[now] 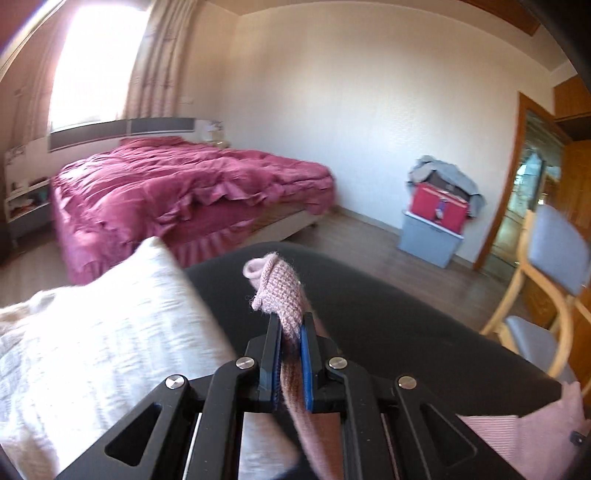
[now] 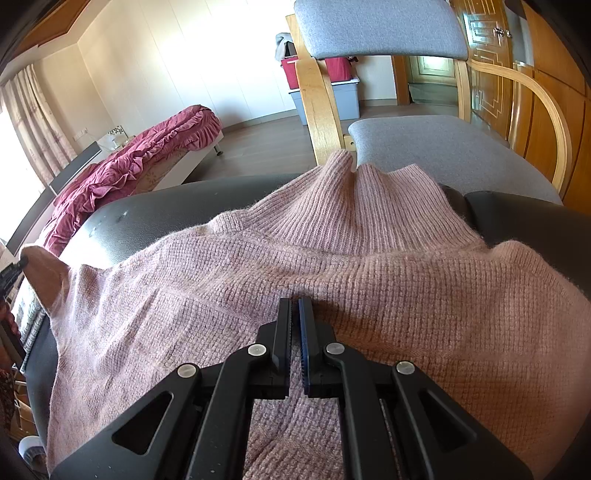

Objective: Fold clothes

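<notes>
While the pink sweater lies mostly spread on the black table, collar toward the grey chair, no finished fold shows; folding's still left. Left gripper pinches a lifted corner/cuff. Right gripper is closed on a pinch of knit mid-body. Chunky ribbed knit, soft.

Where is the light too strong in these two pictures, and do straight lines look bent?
Left wrist view: the window is blown out to white, and the white cloth beside the black table is partly washed out. Right wrist view: sunlight glares on the wall and on the table's edge. Both views: fisheye bends walls and the chair, with dark corners.
</notes>
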{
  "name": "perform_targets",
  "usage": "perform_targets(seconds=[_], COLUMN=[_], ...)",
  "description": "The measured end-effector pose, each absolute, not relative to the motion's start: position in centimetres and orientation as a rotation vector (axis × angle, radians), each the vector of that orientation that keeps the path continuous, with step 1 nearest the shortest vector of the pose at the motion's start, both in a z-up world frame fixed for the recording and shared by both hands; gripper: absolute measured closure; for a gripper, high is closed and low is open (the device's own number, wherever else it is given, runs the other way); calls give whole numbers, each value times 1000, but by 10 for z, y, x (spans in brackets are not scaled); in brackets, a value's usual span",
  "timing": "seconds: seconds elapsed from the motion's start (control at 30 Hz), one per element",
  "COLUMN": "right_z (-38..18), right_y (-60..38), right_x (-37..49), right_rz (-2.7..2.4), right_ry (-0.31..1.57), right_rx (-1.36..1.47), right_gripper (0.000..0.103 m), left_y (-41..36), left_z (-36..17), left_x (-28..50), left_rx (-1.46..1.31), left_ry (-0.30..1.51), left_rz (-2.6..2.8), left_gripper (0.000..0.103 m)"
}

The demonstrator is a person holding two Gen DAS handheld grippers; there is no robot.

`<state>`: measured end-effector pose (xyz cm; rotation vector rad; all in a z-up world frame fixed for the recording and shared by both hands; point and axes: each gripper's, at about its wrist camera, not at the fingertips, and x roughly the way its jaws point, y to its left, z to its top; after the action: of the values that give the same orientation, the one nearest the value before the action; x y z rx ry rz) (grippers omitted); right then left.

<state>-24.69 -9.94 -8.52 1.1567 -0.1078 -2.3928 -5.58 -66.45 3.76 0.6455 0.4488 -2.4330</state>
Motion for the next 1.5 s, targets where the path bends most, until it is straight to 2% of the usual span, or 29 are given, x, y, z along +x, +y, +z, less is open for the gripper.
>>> perform_targets(seconds=[0.2,0.4,0.57,0.7,0.87,0.97,1.07,1.17,1.3,1.4,1.5], right_z=[-85,-85,-86,-85,-85,-83,-72,-58,-61,-68,-75], right_y=[-98,-99,-99,-101,-105,-111,-103,-69,-22,1,24], right_x=[-247,-247,-247,-246,-246,-244,-237,-228,-230,-230,-229], right_rz=[-2392,-2390,-2392,-2394,-2403,-2421,-2410,-2485,-2623,-2672,-2721], right_ry=[-108,-112,-106,-103,-88,-35,-21,-51,0,-17,-36], right_rx=[1157,1158,1157,1156,1154,1157,1151,1122,1189,1226,1264], right_gripper=[99,99,99,99,99,99,99,99,99,99,99], left_y=[-694,-714,-666,-574,-462,-412,-389,-401,-423,-432,-427], left_z=[30,49,67,54,23,2,-19,-31,-43,-48,-49], left_x=[-41,5,8,-37,-87,-109,-128,-132,-136,-143,-149], left_rx=[716,525,434,656,1013,1174,1297,1322,1328,1339,1362], left_ry=[494,616,633,566,630,580,441,602,855,893,872], left_rz=[-2325,-2189,-2364,-2669,-2933,-2971,-2943,-2953,-2959,-2968,-2986], left_gripper=[89,88,84,84,84,84,84,84,85,92,94])
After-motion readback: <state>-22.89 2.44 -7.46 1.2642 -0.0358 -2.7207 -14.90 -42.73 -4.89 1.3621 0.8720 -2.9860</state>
